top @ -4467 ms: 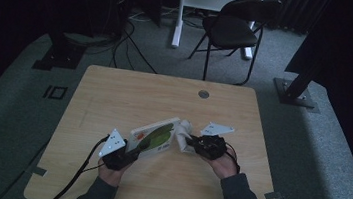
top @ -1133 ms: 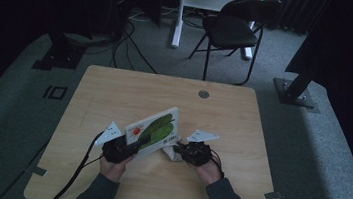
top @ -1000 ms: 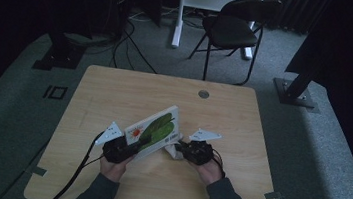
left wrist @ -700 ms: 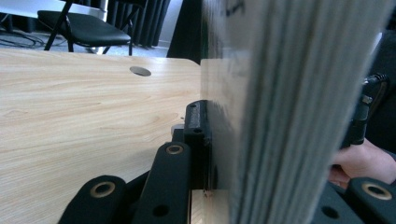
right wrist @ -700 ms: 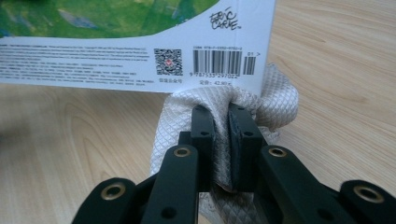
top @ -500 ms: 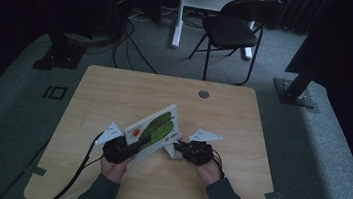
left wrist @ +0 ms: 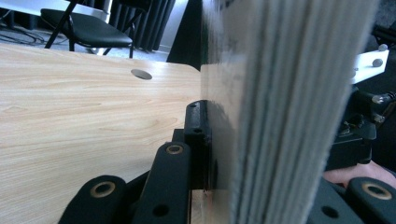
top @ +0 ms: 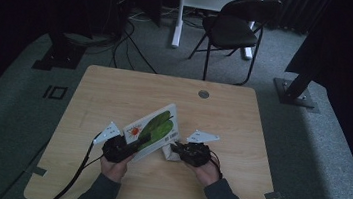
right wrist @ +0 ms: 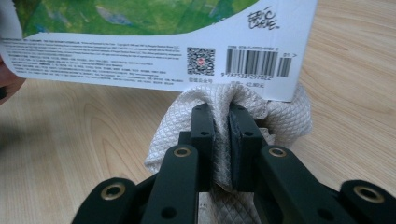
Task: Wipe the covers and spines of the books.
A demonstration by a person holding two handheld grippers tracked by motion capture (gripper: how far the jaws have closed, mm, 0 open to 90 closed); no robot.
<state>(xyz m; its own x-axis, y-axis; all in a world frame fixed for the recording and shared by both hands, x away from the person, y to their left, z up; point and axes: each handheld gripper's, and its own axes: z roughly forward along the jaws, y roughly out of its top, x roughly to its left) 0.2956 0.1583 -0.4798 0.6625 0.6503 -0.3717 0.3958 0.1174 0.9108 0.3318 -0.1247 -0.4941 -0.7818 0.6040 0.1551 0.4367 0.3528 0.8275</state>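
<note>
On the pale wooden surface (top: 115, 92), the left gripper (top: 117, 147) sits toward the near edge, its fingers clenched on the lower edge of a picture book (top: 153, 129) that slants up and away from them, green cover showing. From the left gripper view the book's page edges (left wrist: 289, 107) stand just right of one black finger (left wrist: 198, 135). To the right, the right gripper (top: 193, 153) has its fingers pinched on a white quilted cloth (right wrist: 280, 119), bunched just beneath the book's back cover. Beyond both grippers a round grommet (top: 204, 94) sits in the surface's far edge. Farther back, on grey carpet, cables (top: 131, 39) lie at left and a black folding chair (top: 235, 30) stands at right.
</note>
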